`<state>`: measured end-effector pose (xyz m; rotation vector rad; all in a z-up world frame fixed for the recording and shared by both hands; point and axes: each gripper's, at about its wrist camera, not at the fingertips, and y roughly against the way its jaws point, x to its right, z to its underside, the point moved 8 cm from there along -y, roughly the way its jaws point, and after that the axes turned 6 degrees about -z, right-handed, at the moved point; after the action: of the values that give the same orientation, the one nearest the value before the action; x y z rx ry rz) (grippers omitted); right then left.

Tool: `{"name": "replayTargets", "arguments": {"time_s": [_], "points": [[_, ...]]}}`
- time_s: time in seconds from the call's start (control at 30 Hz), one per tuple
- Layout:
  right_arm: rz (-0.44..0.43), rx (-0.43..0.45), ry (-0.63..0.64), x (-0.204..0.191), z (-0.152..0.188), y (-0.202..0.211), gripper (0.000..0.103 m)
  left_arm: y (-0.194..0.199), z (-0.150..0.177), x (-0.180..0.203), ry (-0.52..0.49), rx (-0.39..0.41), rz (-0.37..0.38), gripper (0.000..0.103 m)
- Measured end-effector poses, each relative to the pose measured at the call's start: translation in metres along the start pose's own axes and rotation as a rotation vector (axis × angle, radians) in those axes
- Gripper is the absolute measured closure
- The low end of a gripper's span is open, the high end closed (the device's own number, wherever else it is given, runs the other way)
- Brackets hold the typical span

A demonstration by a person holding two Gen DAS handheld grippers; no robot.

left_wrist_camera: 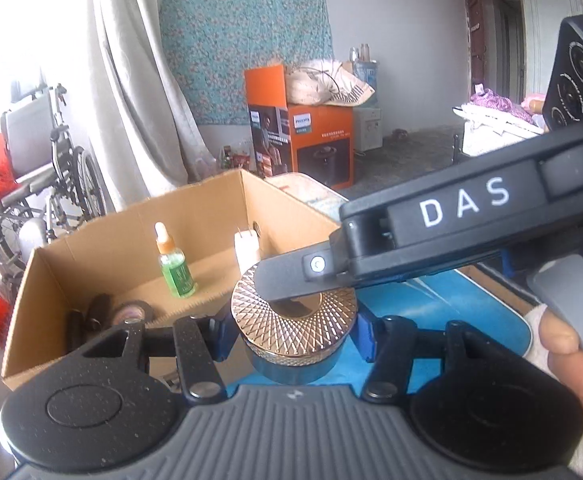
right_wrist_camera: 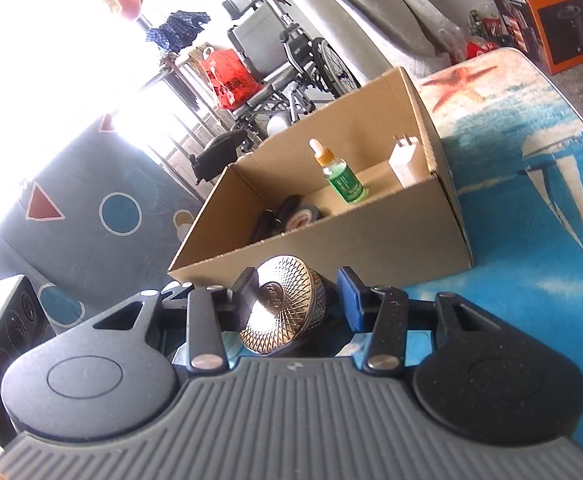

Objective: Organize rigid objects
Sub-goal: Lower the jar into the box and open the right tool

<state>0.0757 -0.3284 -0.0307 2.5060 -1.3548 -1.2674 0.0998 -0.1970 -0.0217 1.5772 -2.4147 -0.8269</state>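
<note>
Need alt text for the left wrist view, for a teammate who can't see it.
The left gripper clamps a round jar with a gold patterned lid while a finger of the right gripper rests on the lid. Behind, an open cardboard box holds a green dropper bottle, a white charger and tape.

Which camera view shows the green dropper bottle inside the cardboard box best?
The right wrist view: the green dropper bottle stands upright in the cardboard box, seen from above, with nothing before it. The left wrist view also shows the whole bottle, but from a lower angle, with its foot near the box's front edge.
</note>
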Motion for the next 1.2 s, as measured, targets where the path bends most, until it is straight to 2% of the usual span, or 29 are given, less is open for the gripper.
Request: {"name": "replayTargets", "arguments": {"time_s": [0.1, 0.2, 0.3, 0.43, 0.63, 0.83, 1.03, 1.2], "points": [[-0.028, 0.022, 0.076, -0.023, -0.03, 0.0, 0.059, 0.004, -0.026, -0.019, 0.038, 0.031, -0.02, 0.046], [-0.035, 0.024, 0.153, -0.04, -0.06, -0.012, 0.059, -0.006, -0.046, -0.039, 0.089, 0.019, -0.024, 0.046], [-0.025, -0.007, 0.201, -0.045, -0.089, -0.036, 0.058, -0.033, -0.058, -0.06, 0.165, -0.037, -0.005, 0.046], [0.014, -0.119, 0.215, -0.035, -0.11, -0.084, 0.055, -0.076, -0.044, -0.087, 0.257, -0.188, 0.018, 0.046], [0.054, -0.353, 0.161, -0.005, -0.1, -0.162, 0.053, -0.123, -0.001, -0.118, 0.396, -0.405, 0.056, 0.046], [0.067, -0.495, 0.1, 0.016, -0.077, -0.2, 0.053, -0.142, 0.023, -0.128, 0.452, -0.522, 0.046, 0.046], [0.073, -0.543, 0.082, 0.024, -0.069, -0.216, 0.053, -0.149, 0.033, -0.134, 0.491, -0.564, 0.044, 0.046], [0.079, -0.523, 0.109, 0.026, -0.073, -0.216, 0.053, -0.147, 0.029, -0.13, 0.521, -0.561, 0.067, 0.043]]}}
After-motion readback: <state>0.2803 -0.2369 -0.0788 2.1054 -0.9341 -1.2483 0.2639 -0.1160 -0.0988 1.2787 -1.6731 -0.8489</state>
